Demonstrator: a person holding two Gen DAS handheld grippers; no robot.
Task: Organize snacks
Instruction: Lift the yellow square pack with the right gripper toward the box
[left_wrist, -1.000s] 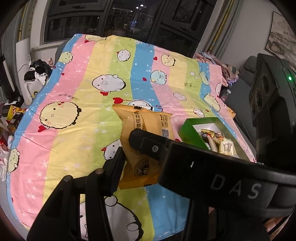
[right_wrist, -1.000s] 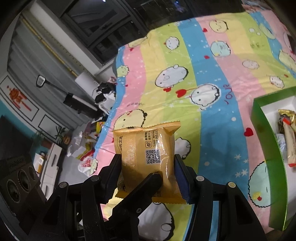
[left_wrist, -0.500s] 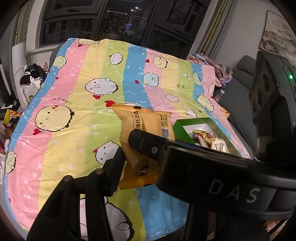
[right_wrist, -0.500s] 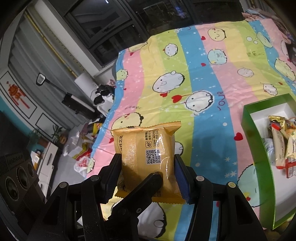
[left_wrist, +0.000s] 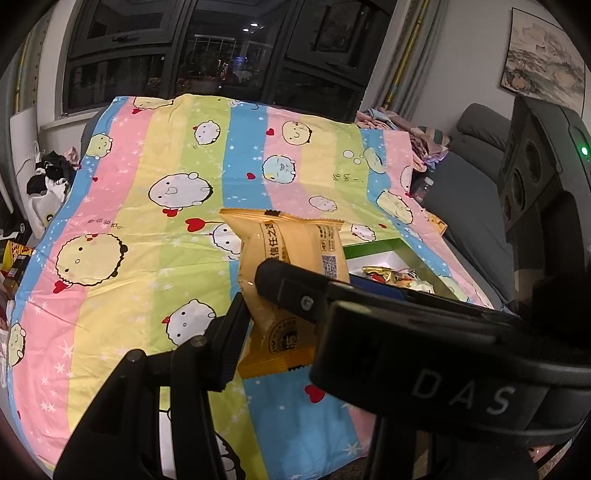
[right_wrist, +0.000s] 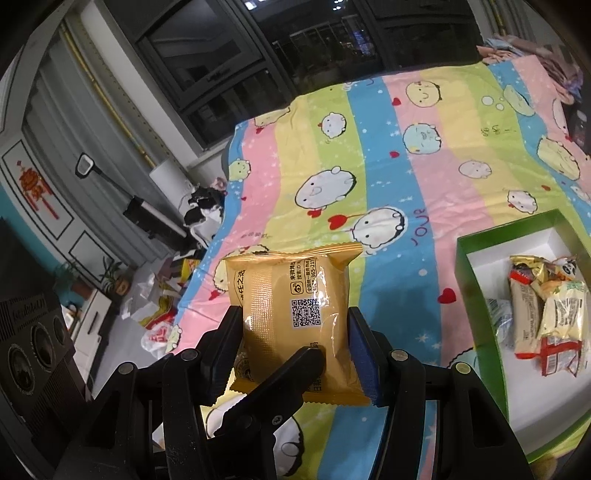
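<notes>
Since a second ago both my hands have lifted a bit and drifted; the green box (right_wrist: 466, 280) now shows further into frame on the right wrist view, more of its contents visible. Grip unchanged. My right fingers (right_wrist: 295, 354) stay clamped on the sides of the yellow snack packet (right_wrist: 291, 295), and my left fingers (left_wrist: 258, 295) pinch the same packet, one pad at its lower left edge, the other across its front. Packet is upright, held above the striped cartoon bedsheet (left_wrist: 147, 258), not touching it. Orange-yellow wrapper, crimped top edge, QR code and black print on the back, round logo low down. Box sits on the bed to the right, several wrapped snacks (right_wrist: 546, 314) inside
</notes>
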